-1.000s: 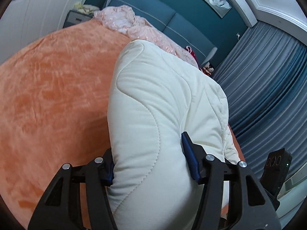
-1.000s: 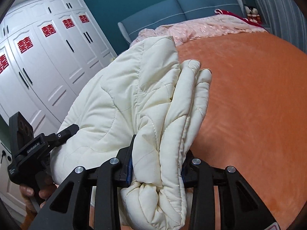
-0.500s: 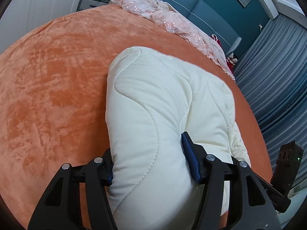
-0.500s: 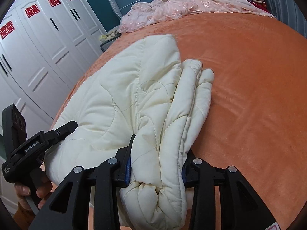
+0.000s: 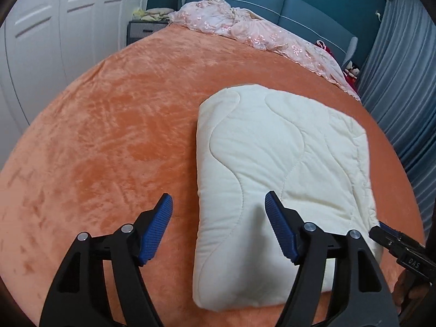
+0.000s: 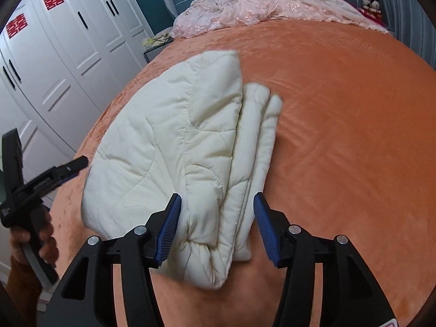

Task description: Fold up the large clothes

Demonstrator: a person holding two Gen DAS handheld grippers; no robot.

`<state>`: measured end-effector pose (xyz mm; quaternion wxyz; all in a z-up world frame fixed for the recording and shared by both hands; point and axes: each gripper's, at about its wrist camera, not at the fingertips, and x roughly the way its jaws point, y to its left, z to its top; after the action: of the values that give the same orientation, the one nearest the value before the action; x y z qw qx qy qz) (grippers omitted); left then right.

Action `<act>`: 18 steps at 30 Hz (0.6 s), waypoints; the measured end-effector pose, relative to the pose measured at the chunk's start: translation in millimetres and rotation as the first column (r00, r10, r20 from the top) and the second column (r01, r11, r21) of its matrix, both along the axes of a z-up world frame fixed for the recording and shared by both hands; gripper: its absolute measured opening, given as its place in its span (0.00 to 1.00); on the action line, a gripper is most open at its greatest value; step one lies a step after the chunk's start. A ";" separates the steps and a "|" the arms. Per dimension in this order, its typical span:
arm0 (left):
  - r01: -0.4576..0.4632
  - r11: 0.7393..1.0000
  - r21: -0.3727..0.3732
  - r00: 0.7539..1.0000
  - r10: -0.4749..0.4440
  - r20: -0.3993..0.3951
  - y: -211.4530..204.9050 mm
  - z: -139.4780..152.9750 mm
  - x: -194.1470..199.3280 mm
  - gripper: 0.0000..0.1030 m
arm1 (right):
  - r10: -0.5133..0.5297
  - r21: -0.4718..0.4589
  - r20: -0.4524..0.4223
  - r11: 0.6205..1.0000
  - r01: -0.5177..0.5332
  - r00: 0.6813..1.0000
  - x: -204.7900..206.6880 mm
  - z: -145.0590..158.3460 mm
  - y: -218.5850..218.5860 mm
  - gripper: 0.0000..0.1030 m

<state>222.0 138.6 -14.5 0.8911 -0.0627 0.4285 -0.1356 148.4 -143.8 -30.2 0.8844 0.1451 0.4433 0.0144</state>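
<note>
an orange plush bedspread (image 5: 114, 141) covers a wide bed, with a blue padded headboard (image 5: 261, 5) at the far end and a crumpled pink lace cover (image 6: 261, 11) heaped along it. white wardrobe doors (image 6: 68, 54) with red paper emblems stand on one side, grey-blue curtains (image 5: 403, 81) on the other, and a dark nightstand (image 5: 141, 28) sits by the headboard corner.

the bedspread lies bare and broad on both sides of the folded cream quilted garment (image 5: 278, 169), which rests flat near the bed's near edge, its layered open edges (image 6: 261, 136) turned toward the curtain side.

the left gripper (image 5: 218, 226) has just been opening: its blue pads (image 5: 158, 226) stand wide apart, one over bare bedspread, the other over the garment's rounded fold, neither pressing it. the right gripper (image 6: 216, 226) has also just been opening; the garment's bunched corner lies between its pads (image 6: 263, 226), with a gap showing on the right-hand pad, and whether the other pad touches the cloth cannot be told. a hand (image 6: 32, 242) holds the left gripper's handle.
</note>
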 end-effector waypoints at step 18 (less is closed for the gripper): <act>-0.103 0.991 0.085 0.982 0.115 -0.149 -48.4 -16.3 -73.4 0.66 | 0.108 -0.024 0.065 0.994 -0.107 0.992 -7.9 48.0 47.6 0.43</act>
<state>148.6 90.2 -30.8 0.8633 -0.0620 0.4966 -0.0648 140.5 -96.1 17.8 0.8980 0.1114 0.4211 0.0622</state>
